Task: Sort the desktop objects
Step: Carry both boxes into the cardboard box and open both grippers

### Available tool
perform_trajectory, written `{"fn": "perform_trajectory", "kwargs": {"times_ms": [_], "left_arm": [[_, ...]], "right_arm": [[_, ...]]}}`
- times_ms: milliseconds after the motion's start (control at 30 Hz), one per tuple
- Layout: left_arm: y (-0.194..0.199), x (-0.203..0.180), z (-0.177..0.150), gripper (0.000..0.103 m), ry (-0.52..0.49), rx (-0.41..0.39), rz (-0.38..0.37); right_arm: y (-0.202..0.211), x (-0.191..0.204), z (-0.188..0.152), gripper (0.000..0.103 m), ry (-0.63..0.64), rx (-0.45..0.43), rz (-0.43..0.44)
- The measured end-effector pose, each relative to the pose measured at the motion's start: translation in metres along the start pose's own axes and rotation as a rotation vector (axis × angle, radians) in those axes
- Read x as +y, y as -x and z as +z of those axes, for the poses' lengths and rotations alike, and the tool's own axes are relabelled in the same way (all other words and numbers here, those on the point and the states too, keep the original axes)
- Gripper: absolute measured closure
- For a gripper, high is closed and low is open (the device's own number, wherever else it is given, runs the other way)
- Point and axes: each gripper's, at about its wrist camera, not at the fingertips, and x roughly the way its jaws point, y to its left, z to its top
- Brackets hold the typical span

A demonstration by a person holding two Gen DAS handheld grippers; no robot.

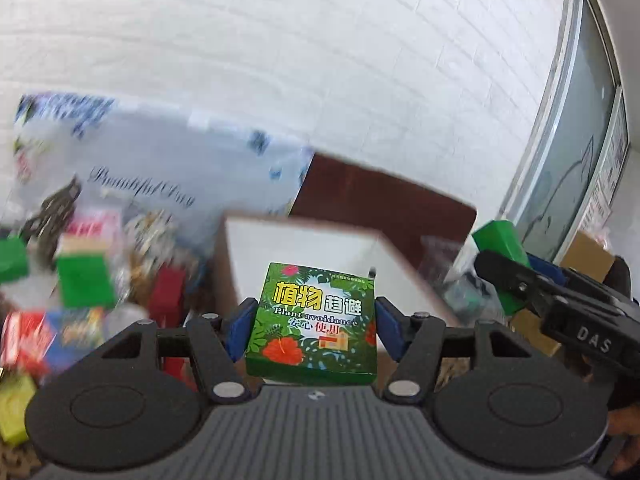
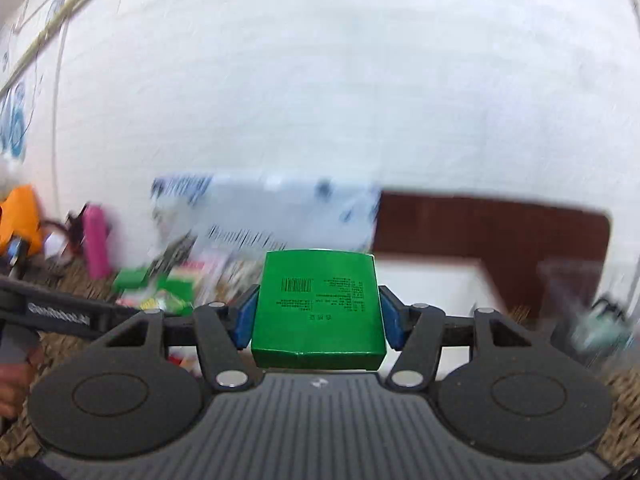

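My left gripper [image 1: 311,326] is shut on a green box with flowers and the words "Plant avoidance" [image 1: 314,320], held in the air over a white open box [image 1: 304,240]. My right gripper [image 2: 318,314] is shut on a plain green box with a barcode [image 2: 318,308], also held up in front of the white box [image 2: 432,284]. The right gripper with its green box also shows at the right of the left wrist view [image 1: 500,240]. The left gripper's body shows at the left of the right wrist view [image 2: 60,308].
A blurred heap of small green, red and yellow boxes [image 1: 84,284] lies at the left on a woven mat. A large white-blue bag [image 1: 160,168] stands behind it against the wall. A dark brown board [image 1: 380,196] stands behind the white box. A pink bottle [image 2: 96,240] is far left.
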Motion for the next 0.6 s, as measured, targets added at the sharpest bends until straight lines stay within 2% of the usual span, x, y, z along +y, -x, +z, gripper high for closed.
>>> {"fn": "perform_trajectory", "kwargs": {"times_ms": [100, 200, 433, 600], "left_arm": [[-0.028, -0.013, 0.028, 0.038, 0.009, -0.025, 0.005], [-0.063, -0.016, 0.041, 0.038, -0.008, -0.011, 0.036], [-0.155, 0.003, 0.024, 0.038, -0.006, 0.143, 0.09], [-0.197, 0.012, 0.018, 0.038, -0.021, 0.22, 0.11]], "right_arm": [[-0.01, -0.019, 0.02, 0.044, 0.004, -0.049, -0.067], [-0.037, -0.037, 0.023, 0.044, -0.036, -0.02, -0.099], [-0.131, -0.073, -0.012, 0.044, -0.05, 0.224, -0.096], [-0.196, -0.102, -0.034, 0.044, -0.073, 0.415, -0.087]]}}
